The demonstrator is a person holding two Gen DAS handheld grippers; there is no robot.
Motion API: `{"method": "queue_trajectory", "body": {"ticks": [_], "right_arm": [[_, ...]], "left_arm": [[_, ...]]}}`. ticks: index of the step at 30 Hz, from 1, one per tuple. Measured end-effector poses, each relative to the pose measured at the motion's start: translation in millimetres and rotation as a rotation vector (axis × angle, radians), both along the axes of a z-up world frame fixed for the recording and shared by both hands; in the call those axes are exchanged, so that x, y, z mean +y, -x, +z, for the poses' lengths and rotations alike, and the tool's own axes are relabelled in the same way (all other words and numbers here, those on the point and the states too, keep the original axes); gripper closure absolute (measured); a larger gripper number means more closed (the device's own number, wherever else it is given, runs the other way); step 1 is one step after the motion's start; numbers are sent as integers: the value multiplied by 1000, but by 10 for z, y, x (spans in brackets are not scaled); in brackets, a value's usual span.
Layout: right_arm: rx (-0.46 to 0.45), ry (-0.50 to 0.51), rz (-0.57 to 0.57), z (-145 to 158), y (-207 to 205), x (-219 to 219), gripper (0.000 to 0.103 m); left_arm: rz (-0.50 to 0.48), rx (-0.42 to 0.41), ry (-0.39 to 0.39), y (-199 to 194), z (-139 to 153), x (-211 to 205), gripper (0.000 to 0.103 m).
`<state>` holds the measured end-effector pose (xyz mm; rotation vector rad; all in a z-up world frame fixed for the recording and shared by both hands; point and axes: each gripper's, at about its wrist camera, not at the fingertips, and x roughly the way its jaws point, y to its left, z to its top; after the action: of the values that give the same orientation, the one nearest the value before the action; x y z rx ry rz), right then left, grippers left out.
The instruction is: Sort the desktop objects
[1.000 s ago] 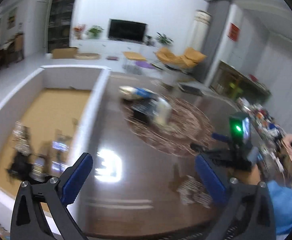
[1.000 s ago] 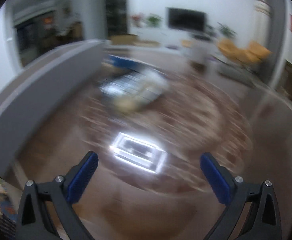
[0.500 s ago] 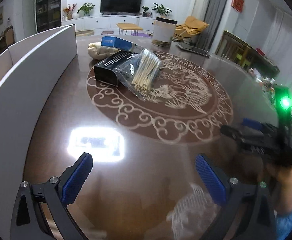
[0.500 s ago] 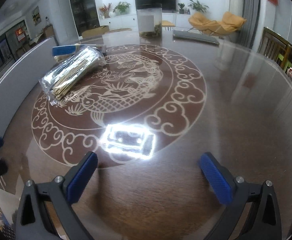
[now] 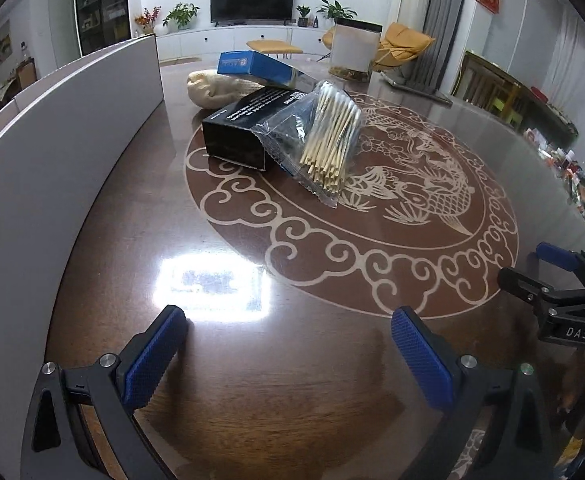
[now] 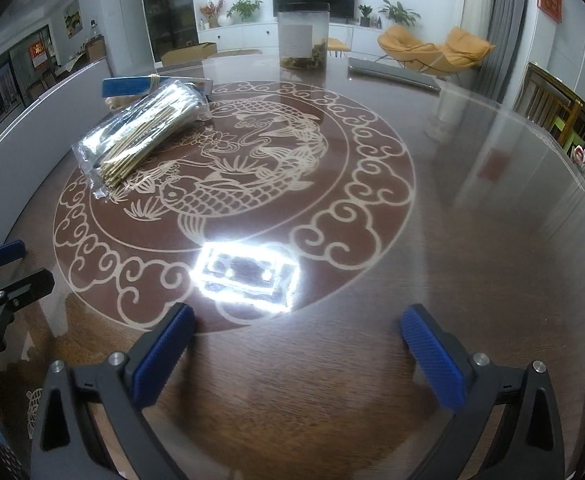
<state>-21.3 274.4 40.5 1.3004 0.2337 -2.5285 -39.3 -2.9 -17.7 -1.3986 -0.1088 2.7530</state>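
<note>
Both your grippers, left gripper (image 5: 288,344) and right gripper (image 6: 298,344), hang spread wide and empty. The swab bag (image 5: 324,136) leans on the black box (image 5: 244,128) mid-table, so a sloppy pinch on that slick plastic probably drags the box too.

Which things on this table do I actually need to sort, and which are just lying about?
To sort:
bag of cotton swabs
black box
blue box
beige cloth bundle
white bin, probably the place to put them

Lying about:
clear jar
grey flat case

Both grippers, left gripper and right gripper, are open and empty.
</note>
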Motion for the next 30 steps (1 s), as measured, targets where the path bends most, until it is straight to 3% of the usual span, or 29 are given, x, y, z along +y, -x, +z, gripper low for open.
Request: {"method": "queue_trajectory", "body": {"ticks": [2,6,30], "right_arm": [[0,0,0,1,-1,1,0],[0,0,0,0,0,-1,0],[0,1,1,-1,1,-4,0]], "left_arm": [[3,3,1,-3,1,-6,0],[-7,-23,92,30,-37,117,0],[-10,-21,84,36,-44,108,0]]}}
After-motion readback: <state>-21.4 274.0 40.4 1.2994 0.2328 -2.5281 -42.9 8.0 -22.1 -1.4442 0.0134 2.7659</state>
